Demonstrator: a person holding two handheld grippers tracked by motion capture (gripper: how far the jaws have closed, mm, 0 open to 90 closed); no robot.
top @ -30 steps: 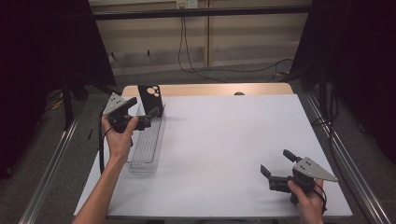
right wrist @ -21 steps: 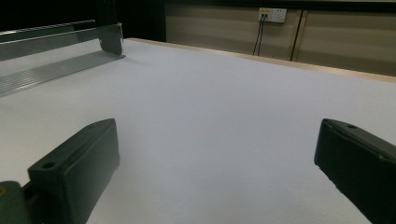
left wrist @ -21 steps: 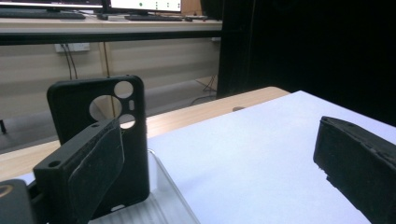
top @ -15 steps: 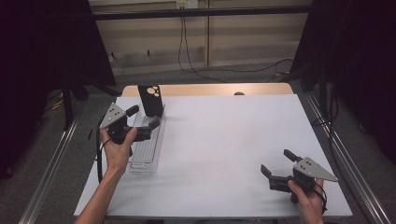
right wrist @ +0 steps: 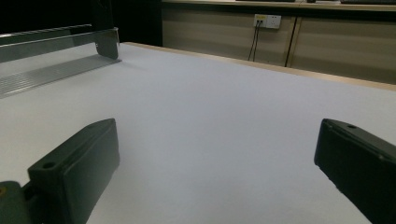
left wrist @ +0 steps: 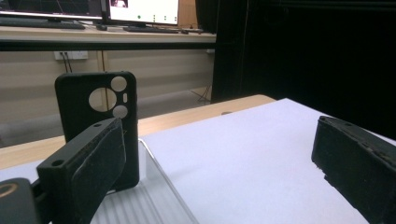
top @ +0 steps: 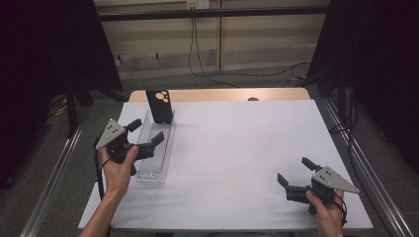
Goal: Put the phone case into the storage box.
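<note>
At the left of the high view, the left gripper (top: 146,132) is held above the desk with its jaws spread wide and nothing between them. It hangs over the near half of a clear plastic tray (top: 153,170), a long ribbed container that runs away from the person along the left side of the white desk (top: 237,148). The person's left hand (top: 117,165) grips the tool from below, and a cable trails down beside the wrist.

At the far end of the tray, in the upper left of the frame, a black phone case (top: 159,106) stands upright with its camera cutouts at the top. In the left gripper view the same case (left wrist: 100,112) rises just behind the left jaw, its foot at the tray's (left wrist: 154,196) end; whether it rests inside the tray or against it cannot be told.

At the lower right of the high view, the right gripper (top: 293,174) sits low near the desk's front edge, jaws spread and empty, held by the right hand (top: 326,205). It lies well apart from tray and case. In the right gripper view its jaws frame bare white desk (right wrist: 210,116), with the tray (right wrist: 51,60) at the upper left.
</note>
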